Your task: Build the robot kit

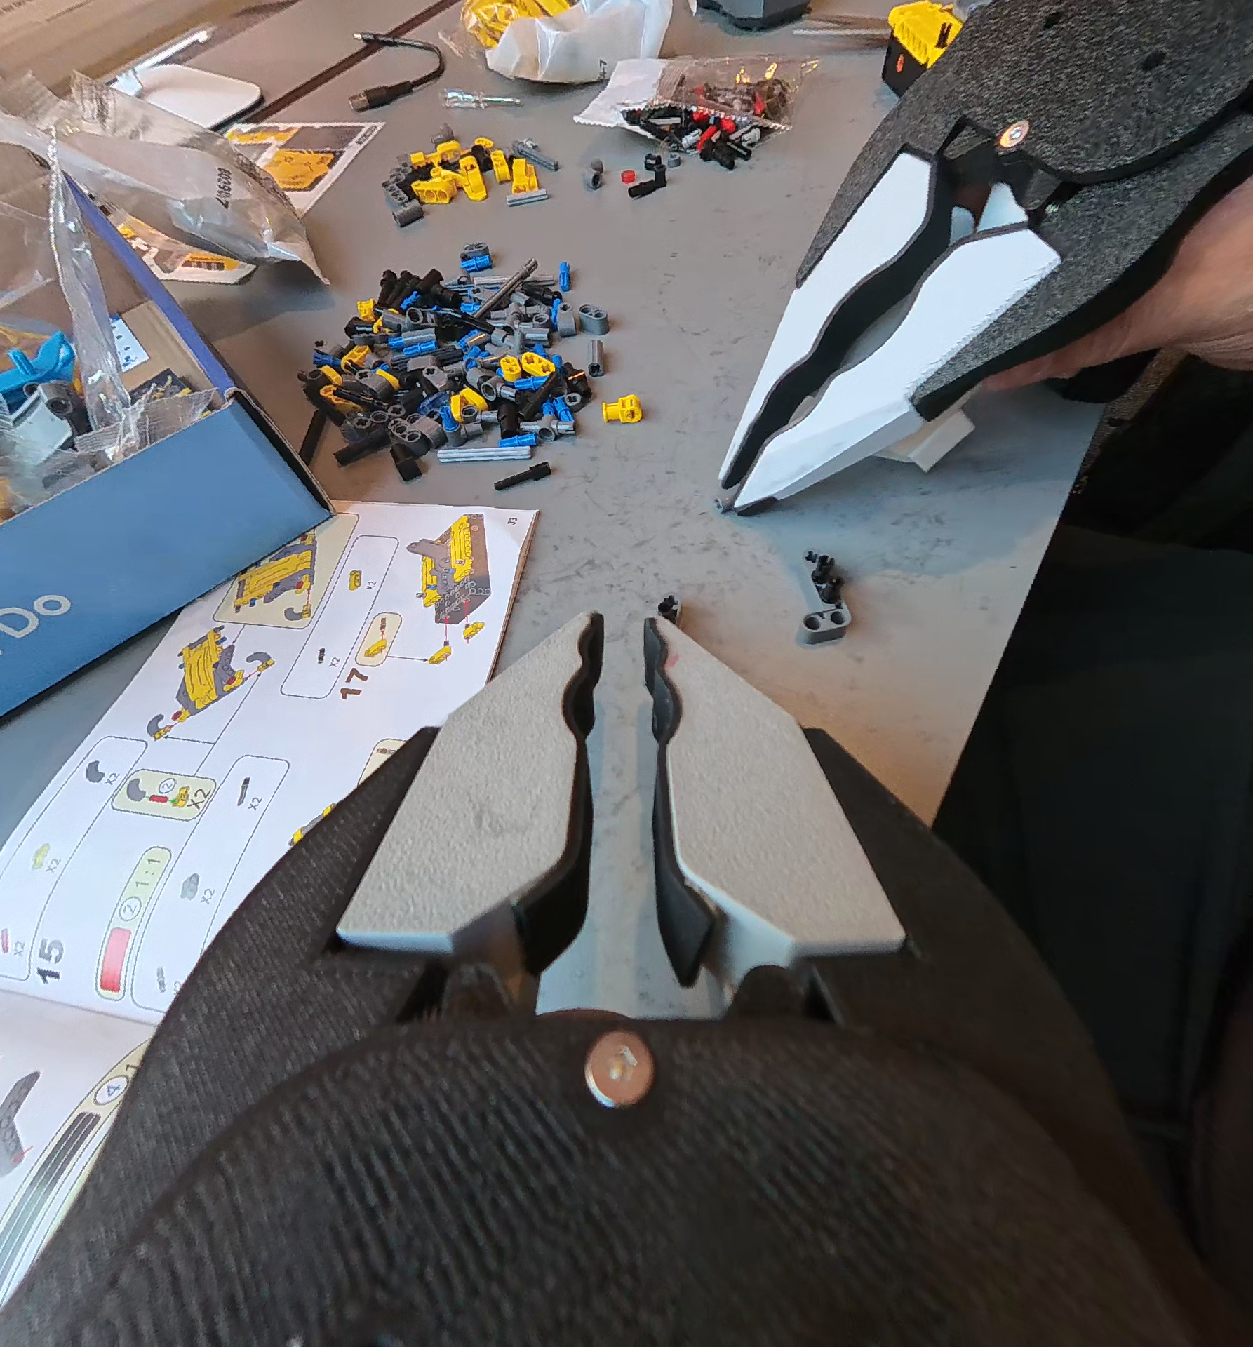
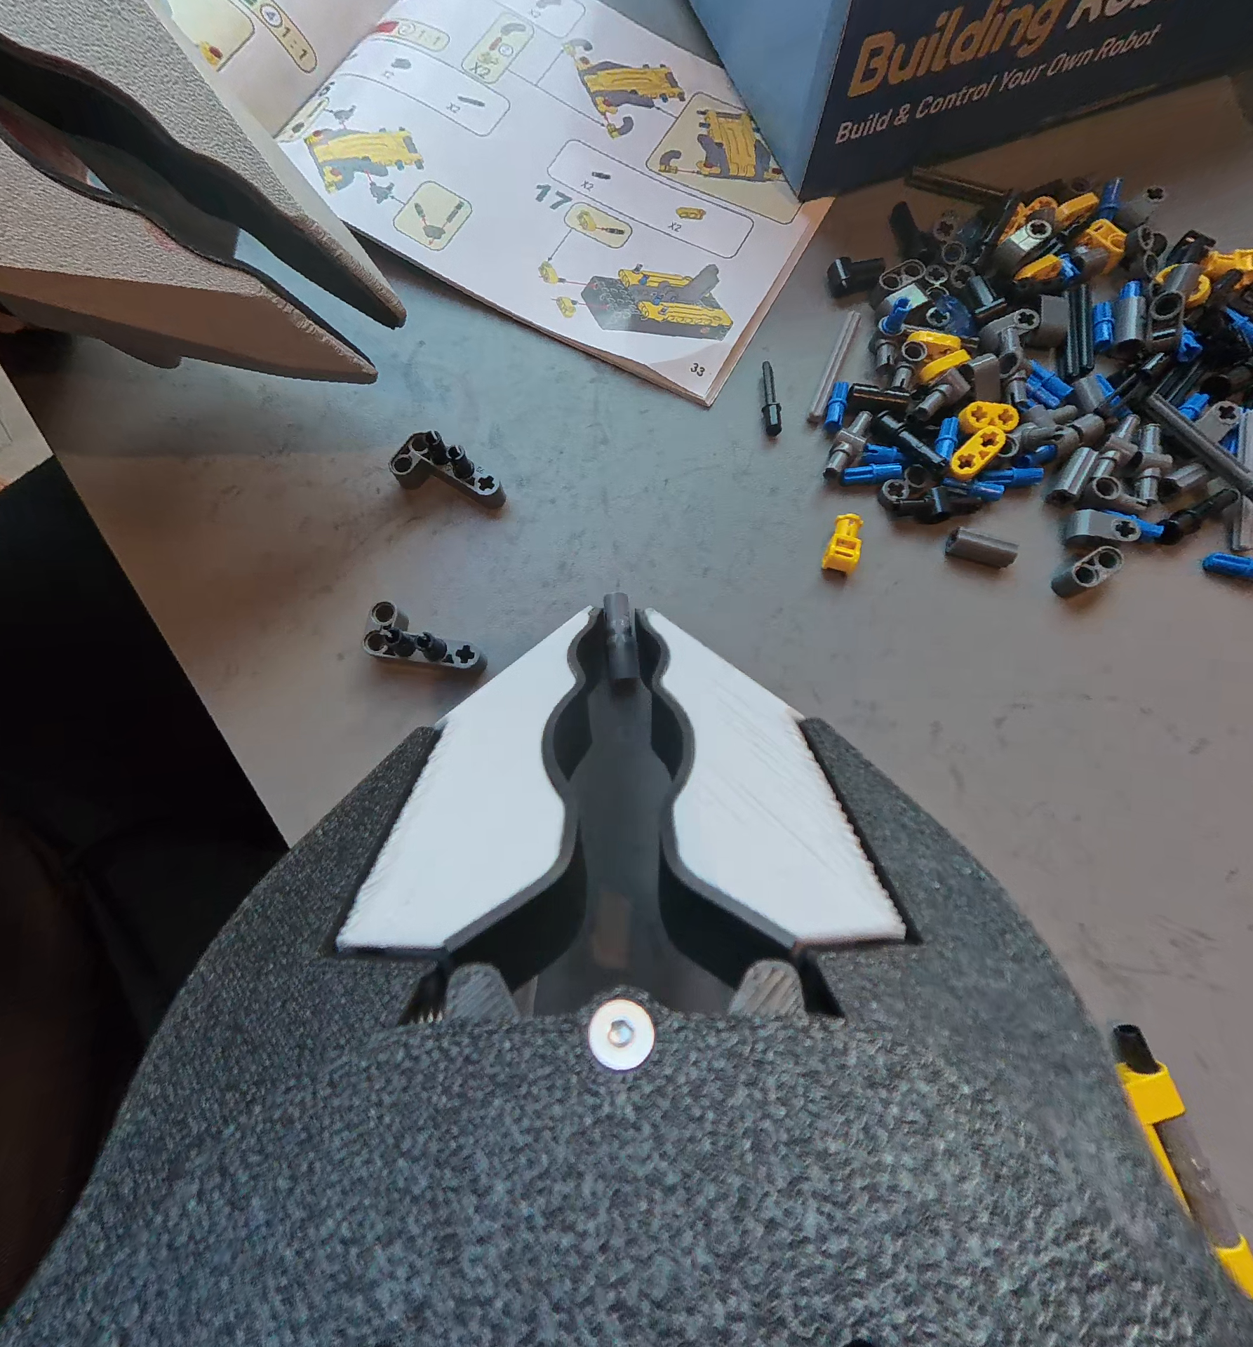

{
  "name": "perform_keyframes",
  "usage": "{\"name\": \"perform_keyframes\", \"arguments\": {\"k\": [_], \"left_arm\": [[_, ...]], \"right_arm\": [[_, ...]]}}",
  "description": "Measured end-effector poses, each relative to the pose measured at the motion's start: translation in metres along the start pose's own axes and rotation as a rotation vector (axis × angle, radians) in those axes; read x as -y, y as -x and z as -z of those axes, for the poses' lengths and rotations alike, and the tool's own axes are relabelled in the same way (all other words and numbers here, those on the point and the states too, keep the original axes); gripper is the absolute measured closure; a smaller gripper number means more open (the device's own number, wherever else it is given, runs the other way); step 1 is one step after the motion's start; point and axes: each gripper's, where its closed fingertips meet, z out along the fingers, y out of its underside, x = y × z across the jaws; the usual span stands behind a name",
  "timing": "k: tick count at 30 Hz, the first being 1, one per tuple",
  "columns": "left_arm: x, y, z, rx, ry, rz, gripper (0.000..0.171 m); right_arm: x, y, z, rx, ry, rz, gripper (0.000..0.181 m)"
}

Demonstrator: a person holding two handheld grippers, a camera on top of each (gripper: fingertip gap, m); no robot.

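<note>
Right gripper point(image 2: 620, 619) jaws clamped on black pin point(image 2: 620, 641), tip at the surface point(image 2: 682, 729). Tiny, rigid, slick: pinch mid-shaft. Left gripper point(image 1: 623, 627) jaws slightly apart, empty, near grey L-beam point(image 1: 825, 601).

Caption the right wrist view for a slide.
Right gripper pinching a black pin above the grey table, beside two grey L-shaped beams.

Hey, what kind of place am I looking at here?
Probably a hobby or workshop table set up for building a toy kit: a pile of small plastic building parts, an open instruction booklet and the kit's blue box all lie on a grey tabletop.
</note>
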Motion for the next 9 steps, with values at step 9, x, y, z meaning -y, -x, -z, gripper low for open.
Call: {"name": "perform_keyframes", "arguments": {"k": [9], "left_arm": [[0.0009,0.0004,0.0009,-0.003,-0.008,0.009,0.164]], "right_arm": [[0.0096,-0.0072,0.0063,-0.037,-0.073,-0.027,0.165]]}}
